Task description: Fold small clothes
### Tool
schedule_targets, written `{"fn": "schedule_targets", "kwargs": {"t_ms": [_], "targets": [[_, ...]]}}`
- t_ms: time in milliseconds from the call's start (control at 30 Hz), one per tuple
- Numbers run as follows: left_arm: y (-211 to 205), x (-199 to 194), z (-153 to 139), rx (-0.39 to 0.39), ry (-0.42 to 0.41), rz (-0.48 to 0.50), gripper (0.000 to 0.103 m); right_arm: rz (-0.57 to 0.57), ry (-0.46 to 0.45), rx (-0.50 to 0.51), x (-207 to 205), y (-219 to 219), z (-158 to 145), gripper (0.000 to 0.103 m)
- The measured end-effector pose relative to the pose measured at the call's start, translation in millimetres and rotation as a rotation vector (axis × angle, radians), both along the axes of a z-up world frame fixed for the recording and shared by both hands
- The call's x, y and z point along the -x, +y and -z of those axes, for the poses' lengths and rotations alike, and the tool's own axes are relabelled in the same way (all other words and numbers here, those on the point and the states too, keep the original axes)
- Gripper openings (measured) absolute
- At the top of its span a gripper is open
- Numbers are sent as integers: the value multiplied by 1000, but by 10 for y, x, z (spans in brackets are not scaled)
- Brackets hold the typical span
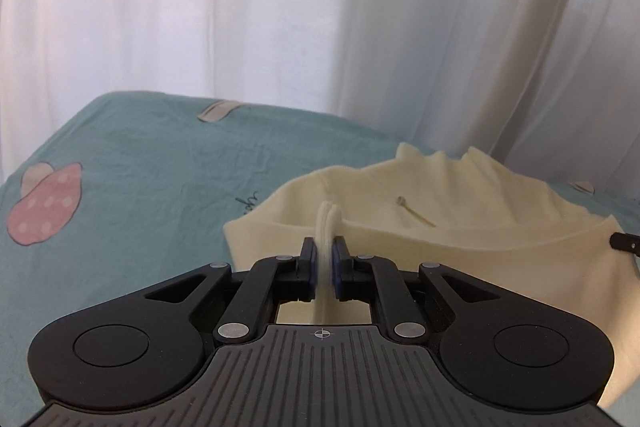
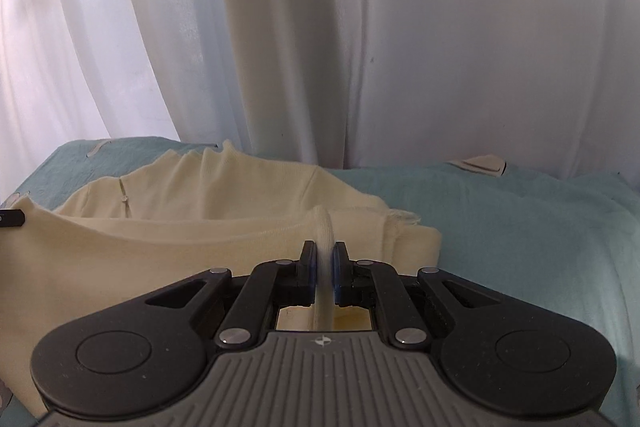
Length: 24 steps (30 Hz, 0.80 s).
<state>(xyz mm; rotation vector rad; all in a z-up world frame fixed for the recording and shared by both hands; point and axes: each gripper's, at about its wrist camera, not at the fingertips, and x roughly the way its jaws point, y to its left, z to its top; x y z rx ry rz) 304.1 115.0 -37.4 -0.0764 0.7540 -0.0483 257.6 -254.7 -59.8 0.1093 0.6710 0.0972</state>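
left gripper (image 1: 324, 259): pinched tight on a bunched edge of the cream top (image 1: 460, 255); right gripper (image 2: 324, 259): pinched the same way on its other side | why: probably two grips lift one edge evenly to fold | top: low middle, on the green sheet (image 1: 132, 163)

The left gripper (image 1: 324, 247) is pinching a bunched fold of the cream garment (image 1: 460, 251) between its blue-padded fingers (image 1: 309, 263), jaws nearly closed. The right gripper (image 2: 324, 251) is clamping another fold of the same garment, fingers (image 2: 340, 263) drawn close together.
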Motion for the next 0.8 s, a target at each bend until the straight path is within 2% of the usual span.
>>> {"fn": "schedule_targets", "kwargs": {"t_ms": [67,100,133,167,267,300,367,400,467,567,633,733,800], "targets": [[-26,-14,104,-8,28,1,12,-15,26,3,-25,-21,44,9],[-30,28,136,-12,19,15,18,-44,21,4,4,-29,36,10],[-39,57,153,-21,6,30,23,-70,17,3,26,-37,26,15],[-50,79,180,-33,2,42,24,-85,16,9,40,-42,23,17],[-45,30,270,-42,36,43,22,-101,33,38,50,5,56,17],[-32,2,299,-32,51,35,14,-102,38,48,39,33,58,17],[-12,-8,310,-17,56,31,10,-117,32,74,13,84,68,7],[-22,1,280,-30,51,25,9,-114,25,93,28,114,59,7],[-47,55,81,-49,9,19,9,-115,-15,124,81,166,-47,6],[-69,49,-337,-41,-125,38,9,-84,-150,85,26,156,-403,6],[-136,-101,-547,-92,-214,11,9,-25,-205,122,-151,191,-543,6],[-253,-443,-599,-172,-267,-34,9,60,-229,154,-514,231,-573,6],[-313,-669,-504,-189,-242,-56,10,98,-216,157,-698,247,-517,6]]}}
